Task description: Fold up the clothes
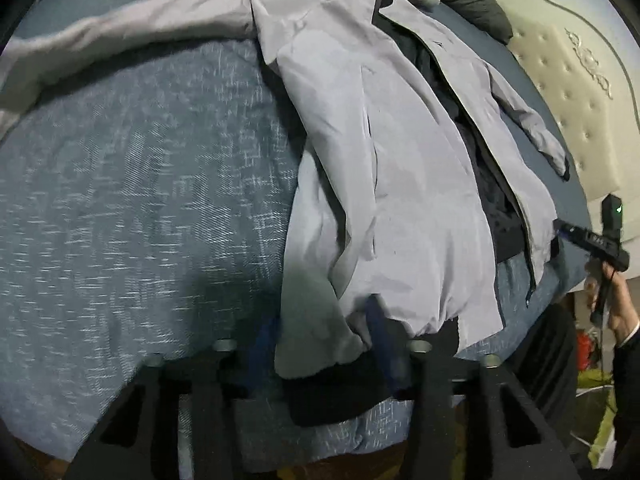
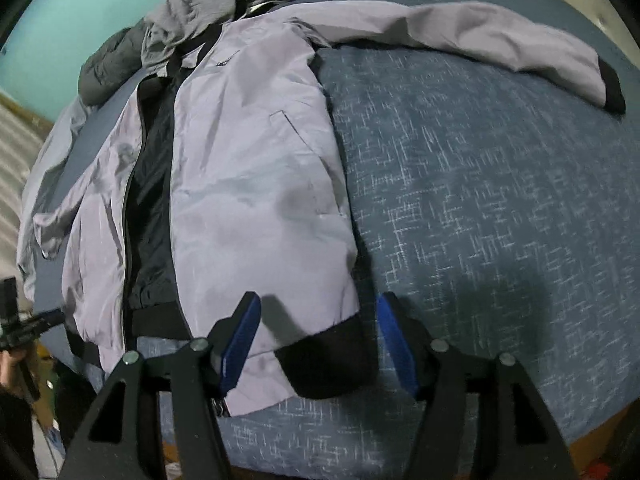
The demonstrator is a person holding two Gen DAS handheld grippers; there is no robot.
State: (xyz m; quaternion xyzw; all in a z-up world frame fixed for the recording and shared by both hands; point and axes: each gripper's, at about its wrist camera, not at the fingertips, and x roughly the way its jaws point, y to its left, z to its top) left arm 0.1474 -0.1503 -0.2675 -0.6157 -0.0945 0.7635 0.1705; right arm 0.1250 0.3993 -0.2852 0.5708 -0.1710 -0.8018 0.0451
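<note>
Your right gripper stands apart, straddling the jacket hem's black cuff; left gripper clamps the opposite hem corner.

No legible text (anywhere)

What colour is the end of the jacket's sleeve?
Black cuff on the light grey-lilac jacket; clearest in the right wrist view.

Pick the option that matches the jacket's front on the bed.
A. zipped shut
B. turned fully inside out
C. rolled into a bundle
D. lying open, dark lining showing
D: the jacket lies spread on the bed with its two front panels parted over dark lining.
</note>
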